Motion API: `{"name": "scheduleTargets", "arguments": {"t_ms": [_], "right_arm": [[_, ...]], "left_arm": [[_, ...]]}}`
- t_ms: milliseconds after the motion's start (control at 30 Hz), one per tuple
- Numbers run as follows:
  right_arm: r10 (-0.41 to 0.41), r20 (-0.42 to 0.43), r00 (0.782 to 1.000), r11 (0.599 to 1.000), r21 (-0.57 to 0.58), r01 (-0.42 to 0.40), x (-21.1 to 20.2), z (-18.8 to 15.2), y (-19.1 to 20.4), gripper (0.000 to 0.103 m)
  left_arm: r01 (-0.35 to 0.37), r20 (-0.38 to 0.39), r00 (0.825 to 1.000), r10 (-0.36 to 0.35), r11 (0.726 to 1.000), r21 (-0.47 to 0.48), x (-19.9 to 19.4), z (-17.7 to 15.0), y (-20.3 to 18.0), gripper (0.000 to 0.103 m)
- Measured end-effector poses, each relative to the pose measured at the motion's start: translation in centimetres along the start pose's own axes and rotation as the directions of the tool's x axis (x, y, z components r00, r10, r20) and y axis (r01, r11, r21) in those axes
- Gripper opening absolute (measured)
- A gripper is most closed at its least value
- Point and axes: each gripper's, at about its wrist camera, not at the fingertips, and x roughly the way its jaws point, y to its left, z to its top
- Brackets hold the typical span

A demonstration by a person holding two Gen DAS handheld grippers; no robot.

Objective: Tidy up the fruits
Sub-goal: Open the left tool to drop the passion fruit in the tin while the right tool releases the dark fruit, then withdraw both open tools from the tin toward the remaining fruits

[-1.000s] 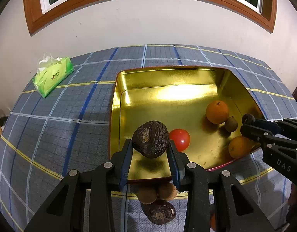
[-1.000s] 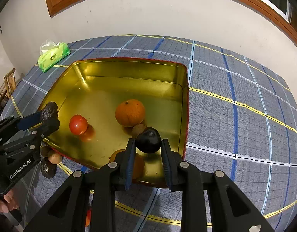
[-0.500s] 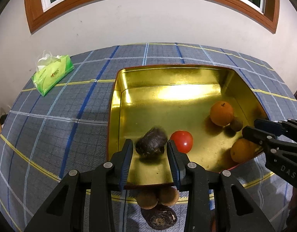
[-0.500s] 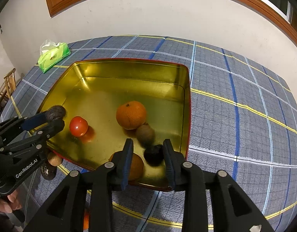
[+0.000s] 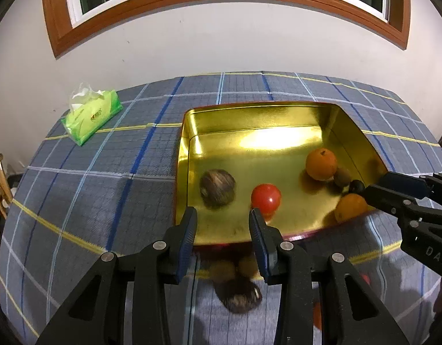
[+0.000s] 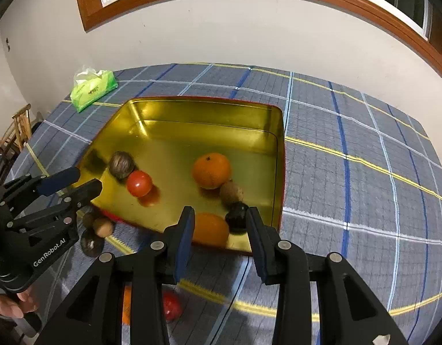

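Resting on the blue plaid tablecloth (image 5: 106,172), a gold tray (image 5: 249,120) was seen holding six fruits. At its left side a wrinkled brown fruit (image 5: 217,185) was found, blurred in the left wrist view, with a red tomato (image 5: 266,198) just to its right. An orange (image 6: 211,170) was placed further right, with a small brown fruit (image 6: 231,192) touching its near right side. Against the near wall a second orange (image 6: 211,228) was seen, and a small dark fruit (image 6: 237,218) lay just beside it.

The left gripper (image 5: 223,234) was held over the near edge of the tray with its jaws wide apart and nothing between them. The right gripper (image 6: 219,230) was likewise spread wide and empty, the small dark fruit and second orange being visible between its fingers but untouched by them.

Outside the tray, near its near left corner, two small tan fruits (image 6: 103,227) and another wrinkled dark fruit (image 6: 90,243) were left on the cloth. A second tomato (image 6: 171,306) was seen nearer still, beneath the right gripper. A green tissue pack (image 5: 90,118) was seen at the far left.
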Motion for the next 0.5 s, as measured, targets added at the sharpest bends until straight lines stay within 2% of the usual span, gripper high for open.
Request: {"name": "scheduleTargets", "arguments": {"t_ms": [200,500], "right_arm": [[0.008,0.010,1.000,1.000,0.001,-0.008,-2.0,-1.7,0.6,0.035],[0.006,-0.015,1.000,1.000,0.013,-0.006,-3.4,-5.9,1.0,0.035]], "left_arm": [[-0.009,0.025,1.000,0.009,1.000,0.000,-2.6,-1.6,-0.3,0.039],[-0.016,0.010,1.000,0.016,1.000,-0.013,-5.2,-5.1,-0.5,0.040]]}}
